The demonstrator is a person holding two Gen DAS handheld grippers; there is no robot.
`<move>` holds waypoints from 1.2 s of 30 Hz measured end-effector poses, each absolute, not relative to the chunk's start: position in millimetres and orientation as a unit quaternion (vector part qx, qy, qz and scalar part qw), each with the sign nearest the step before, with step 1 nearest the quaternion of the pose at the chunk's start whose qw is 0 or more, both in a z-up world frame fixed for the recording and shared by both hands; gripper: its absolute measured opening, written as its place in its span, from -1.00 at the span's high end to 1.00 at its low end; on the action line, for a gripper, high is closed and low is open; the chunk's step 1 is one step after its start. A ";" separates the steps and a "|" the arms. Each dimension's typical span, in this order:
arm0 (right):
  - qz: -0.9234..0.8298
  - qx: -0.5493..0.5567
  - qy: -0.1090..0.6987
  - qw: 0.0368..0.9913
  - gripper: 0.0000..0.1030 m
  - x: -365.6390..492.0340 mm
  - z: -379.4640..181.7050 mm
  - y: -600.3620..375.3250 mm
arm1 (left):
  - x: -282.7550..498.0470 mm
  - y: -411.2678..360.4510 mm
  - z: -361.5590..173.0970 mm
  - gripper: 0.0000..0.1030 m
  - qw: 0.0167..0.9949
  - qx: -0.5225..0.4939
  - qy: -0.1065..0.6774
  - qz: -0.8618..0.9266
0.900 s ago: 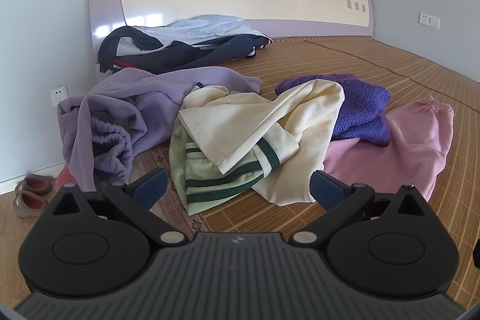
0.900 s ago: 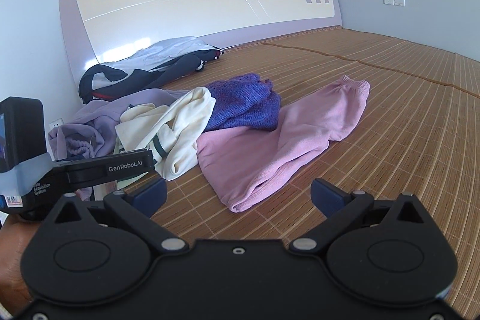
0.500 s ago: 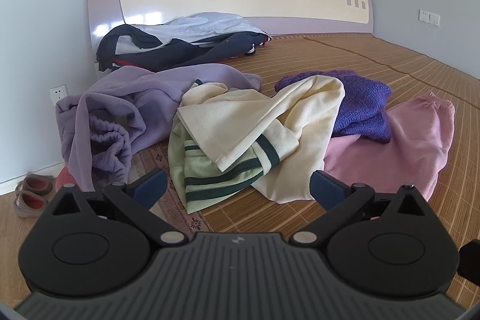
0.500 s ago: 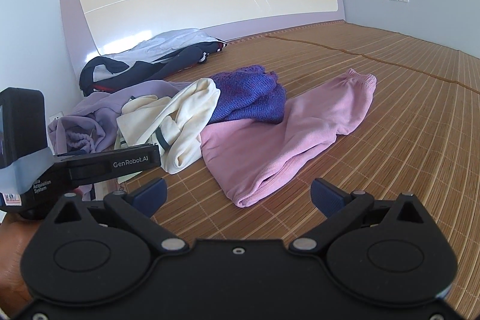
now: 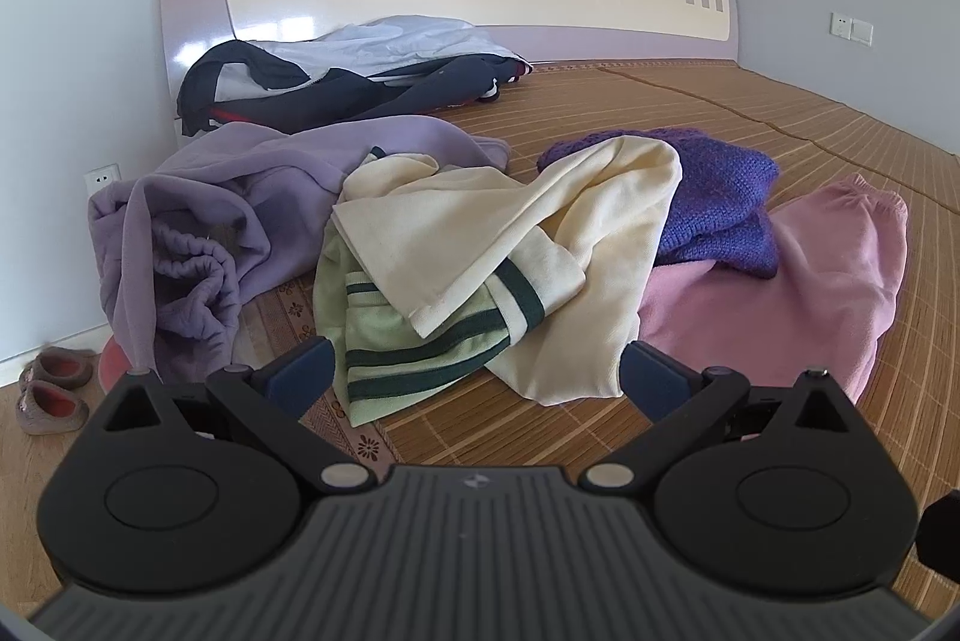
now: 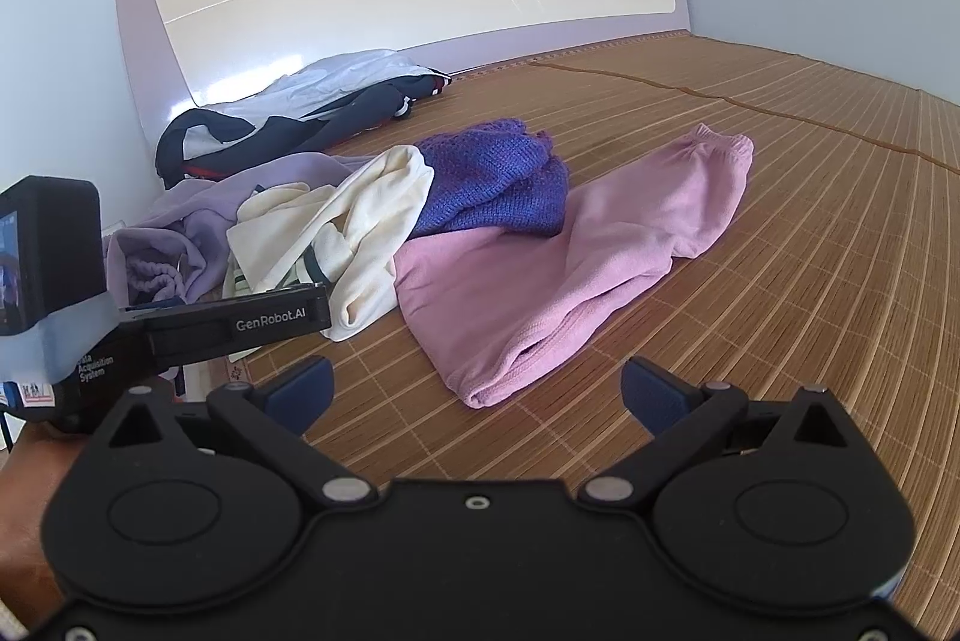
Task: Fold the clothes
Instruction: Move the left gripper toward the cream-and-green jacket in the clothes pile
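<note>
both tongs closer to the heap, jaws apart, empty.
left tongs and right tongs have edged in; clothes on the bed lie crumpled as before.

We have brought both grippers a little closer to the bed: the cream top and the pink trousers sit slightly larger and lower in our wrist views than before.

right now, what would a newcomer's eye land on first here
A jumble of unfolded clothes on the bamboo mat: a pink garment spread nearest the right gripper, a purple knit sweater on top of it. Left of these a cream top with green stripes, then a lavender garment.
</note>
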State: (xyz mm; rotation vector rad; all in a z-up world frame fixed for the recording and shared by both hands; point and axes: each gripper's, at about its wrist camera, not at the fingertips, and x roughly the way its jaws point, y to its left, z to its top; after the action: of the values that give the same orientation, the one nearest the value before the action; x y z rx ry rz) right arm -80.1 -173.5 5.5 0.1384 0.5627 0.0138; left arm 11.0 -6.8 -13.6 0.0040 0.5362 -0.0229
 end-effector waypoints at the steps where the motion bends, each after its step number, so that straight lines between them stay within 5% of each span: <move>1: 0.007 0.067 0.279 0.958 -0.98 -79.7 4.8 -173.1 | 12.1 -7.5 -14.1 -1.00 0.964 0.001 0.267 -0.011; 30: 0.036 0.088 0.290 0.952 -0.98 -98.7 -5.5 -194.7 | 73.1 -8.8 -53.5 -0.97 0.979 0.020 0.203 0.019; 36: 0.042 0.103 0.295 0.949 -0.98 -102.8 -9.6 -201.2 | 92.2 3.8 -61.6 -0.78 0.969 -0.026 0.244 -0.012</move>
State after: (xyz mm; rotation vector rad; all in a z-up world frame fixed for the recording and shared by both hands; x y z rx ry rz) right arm -102.8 -201.2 -9.6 0.2087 0.6010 0.0845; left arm 92.2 3.8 -61.6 -0.0531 0.4922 -0.0237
